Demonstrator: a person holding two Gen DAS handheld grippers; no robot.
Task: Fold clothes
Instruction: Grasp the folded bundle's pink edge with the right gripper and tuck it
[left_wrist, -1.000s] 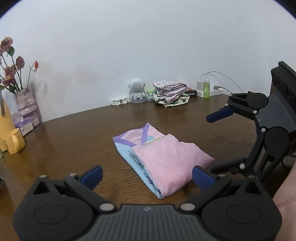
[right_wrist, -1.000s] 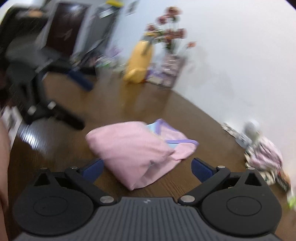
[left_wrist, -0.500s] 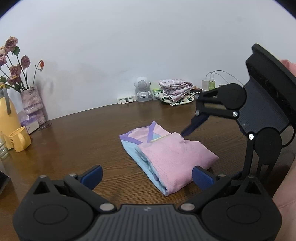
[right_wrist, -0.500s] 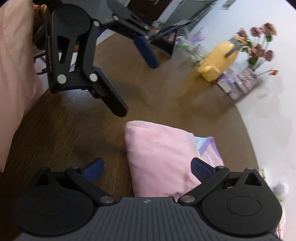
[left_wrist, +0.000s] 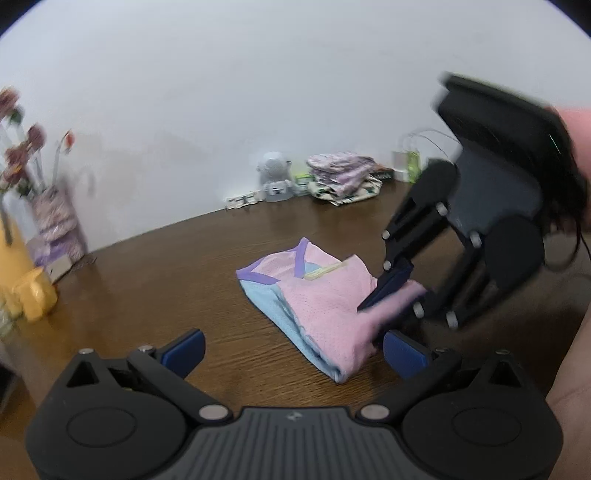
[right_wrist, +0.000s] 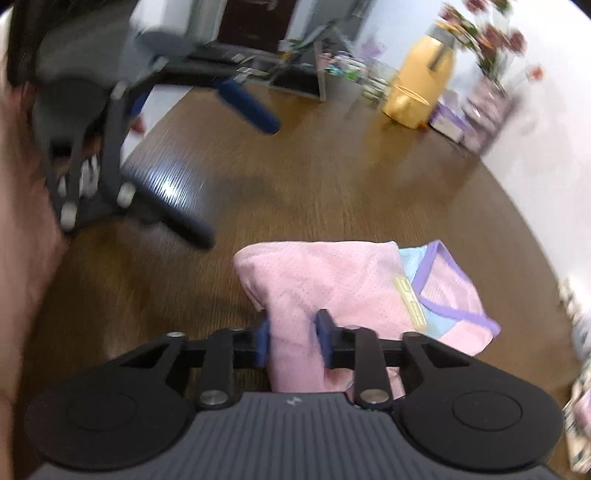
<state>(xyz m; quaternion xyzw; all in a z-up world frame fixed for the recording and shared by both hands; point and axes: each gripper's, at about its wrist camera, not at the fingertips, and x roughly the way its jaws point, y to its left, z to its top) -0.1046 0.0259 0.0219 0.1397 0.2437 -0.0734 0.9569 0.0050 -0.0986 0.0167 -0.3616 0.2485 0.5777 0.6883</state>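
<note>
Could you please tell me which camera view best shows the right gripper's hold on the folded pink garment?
The right wrist view: the right gripper closes both blue fingers on the folded pink garment edge. The left wrist view shows it blurred, one finger atop the cloth, the pinch partly hidden.
</note>
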